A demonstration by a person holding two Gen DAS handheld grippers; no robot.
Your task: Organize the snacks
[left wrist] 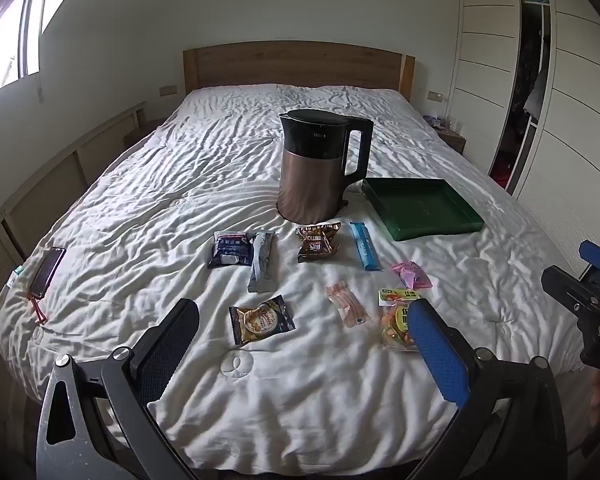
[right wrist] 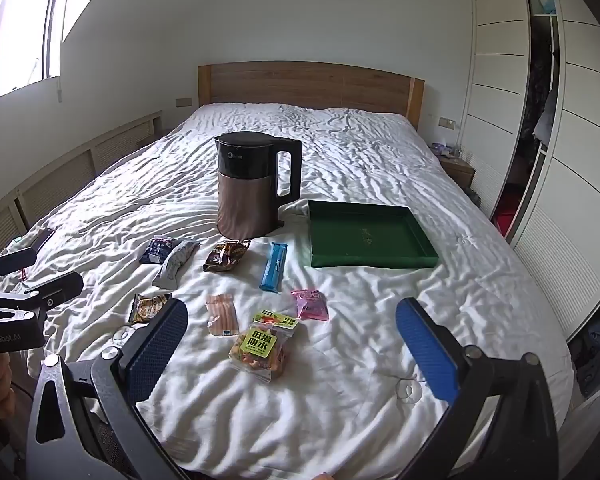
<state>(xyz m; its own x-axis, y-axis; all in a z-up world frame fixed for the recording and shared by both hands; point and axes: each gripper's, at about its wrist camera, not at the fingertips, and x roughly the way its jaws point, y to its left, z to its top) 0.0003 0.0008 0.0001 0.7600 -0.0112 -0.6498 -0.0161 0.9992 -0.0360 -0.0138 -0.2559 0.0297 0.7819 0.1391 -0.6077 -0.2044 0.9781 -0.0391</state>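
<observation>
Snacks lie scattered across the white bed (right wrist: 340, 420), eight packets in loose rows in front of the kettle (right wrist: 256, 188), and the green tray (right wrist: 370, 262) to the right holds nothing yet. So we're at the very start: nothing sorted, nothing picked! The left hand-held gripper (left wrist: 306, 334) hovers low over the near edge, jaws spread wide and empty, with the cookie packet (left wrist: 261, 319) just ahead. The right hand-held gripper (right wrist: 292, 334) is just as wide apart and bare, and the dried-fruit bag (right wrist: 262, 350) sits right between its fingers' line of sight. My call: the next move wants a dip onto that bag, a pinch across its crinkly body, then a carry over to the tray.
</observation>
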